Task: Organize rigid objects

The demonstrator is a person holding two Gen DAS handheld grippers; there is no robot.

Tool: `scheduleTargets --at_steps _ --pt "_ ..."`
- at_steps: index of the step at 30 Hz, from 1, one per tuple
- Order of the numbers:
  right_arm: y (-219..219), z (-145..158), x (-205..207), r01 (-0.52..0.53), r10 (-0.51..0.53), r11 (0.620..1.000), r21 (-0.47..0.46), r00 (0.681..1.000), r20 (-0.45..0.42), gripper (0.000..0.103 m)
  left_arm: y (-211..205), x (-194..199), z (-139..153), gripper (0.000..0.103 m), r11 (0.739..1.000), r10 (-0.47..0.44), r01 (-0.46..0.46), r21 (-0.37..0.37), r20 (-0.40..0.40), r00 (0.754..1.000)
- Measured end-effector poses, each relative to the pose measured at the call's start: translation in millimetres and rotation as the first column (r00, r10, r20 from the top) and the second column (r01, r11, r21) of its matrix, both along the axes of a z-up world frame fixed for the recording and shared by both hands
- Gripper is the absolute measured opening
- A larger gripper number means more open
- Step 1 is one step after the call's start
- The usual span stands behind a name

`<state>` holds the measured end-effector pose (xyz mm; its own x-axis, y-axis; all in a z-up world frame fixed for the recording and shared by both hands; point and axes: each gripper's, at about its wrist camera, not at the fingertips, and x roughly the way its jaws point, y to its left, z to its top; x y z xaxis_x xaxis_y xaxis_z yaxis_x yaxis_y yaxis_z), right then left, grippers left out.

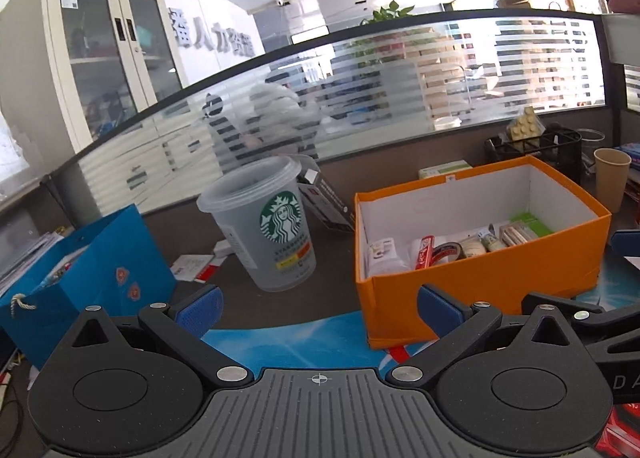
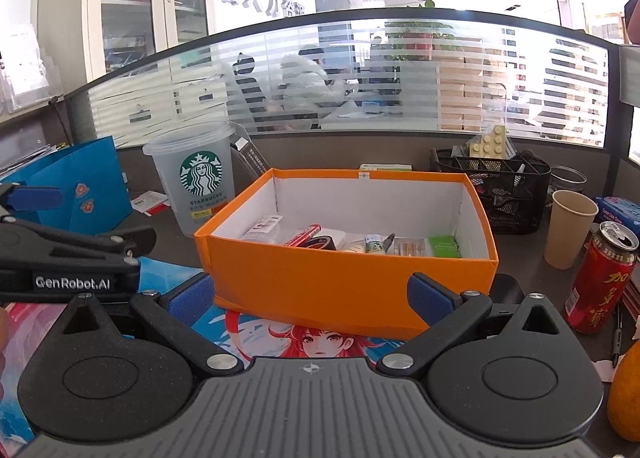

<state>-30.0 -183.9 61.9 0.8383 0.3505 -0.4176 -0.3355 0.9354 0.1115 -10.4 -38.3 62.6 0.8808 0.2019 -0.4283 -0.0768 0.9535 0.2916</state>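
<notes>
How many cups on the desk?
2: the Starbucks cup left of the orange box, and a paper cup to its right, beside the red can. More may be hidden.

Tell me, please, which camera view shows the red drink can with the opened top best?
The right wrist view shows it best: the red drink can with gold lettering stands upright at the right, beside the tan paper cup, its whole side and opened top visible. The left wrist view does not show the can, only the cup.
</notes>
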Motion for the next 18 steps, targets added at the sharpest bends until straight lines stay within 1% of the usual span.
scheduleTargets --at_steps 4,7,12,16,18 --pt "0.4 0.0 0.0 0.004 -0.004 1.0 -0.002 1.0 -0.001 0.103 6.0 1.1 0.3 0.103 0.998 -0.024 0.022 -0.052 -0.038 0.999" --pt "-0.5 -0.8 0.8 0.009 -0.009 1.0 -0.002 1.0 -0.002 0.103 10.2 1.6 0.0 0.103 0.996 -0.036 0.032 -0.083 -0.05 0.998" --pt "-0.4 -2.0 1.8 0.01 -0.01 1.0 -0.005 1.0 -0.006 0.103 13.1 1.7 -1.7 0.103 0.994 -0.045 0.039 -0.099 -0.062 0.997" --pt "-0.5 -2.2 3.2 0.008 -0.008 1.0 -0.003 1.0 -0.005 0.103 19.6 3.8 -3.8 0.103 0.989 -0.056 0.044 -0.139 -0.085 0.995" --pt "-0.2 -2.7 3.3 0.008 -0.008 1.0 -0.004 1.0 -0.004 0.103 20.8 4.5 -4.9 0.103 0.988 -0.06 0.046 -0.147 -0.091 0.994"
